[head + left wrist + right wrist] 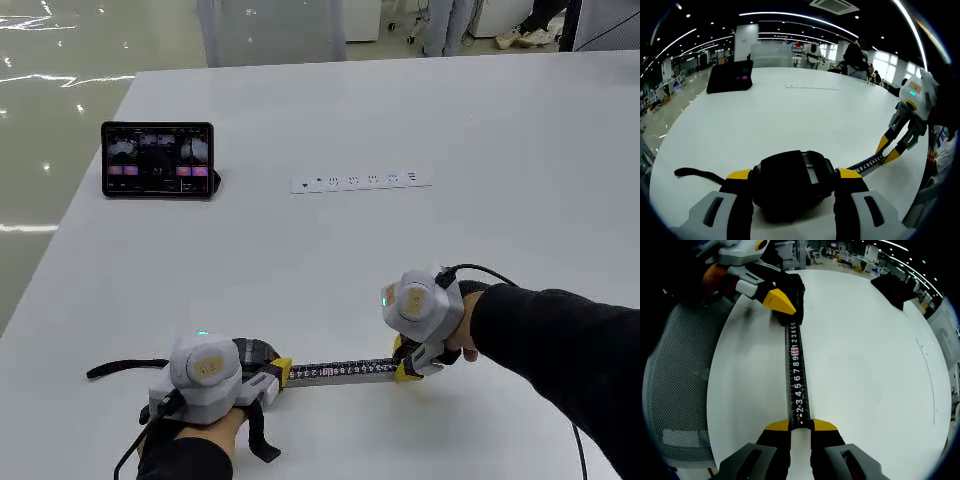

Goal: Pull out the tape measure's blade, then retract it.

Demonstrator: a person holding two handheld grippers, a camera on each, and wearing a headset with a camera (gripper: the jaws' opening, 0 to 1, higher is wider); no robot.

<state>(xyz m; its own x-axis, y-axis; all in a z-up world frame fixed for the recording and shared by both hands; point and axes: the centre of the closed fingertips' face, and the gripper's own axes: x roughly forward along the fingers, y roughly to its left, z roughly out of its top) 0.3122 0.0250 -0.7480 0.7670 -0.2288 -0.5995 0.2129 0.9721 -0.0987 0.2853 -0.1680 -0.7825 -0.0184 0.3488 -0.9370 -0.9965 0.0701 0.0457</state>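
Tape measure (pixel 256 353) sits at the white table's (pixel 420 110) near left, left gripper (pixel 795 176) clamped around its case — blade (pixel 340 371) runs rightward to the right gripper (pixel 408 369), jaws pinched on the tip. Best pull straight and level, case pinned firm.

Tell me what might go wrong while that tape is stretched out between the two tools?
The right gripper pinches only the tip of the blade; if it slips, the blade could snap back towards the case held in the left gripper. The case's strap lies loose on the table and might snag.
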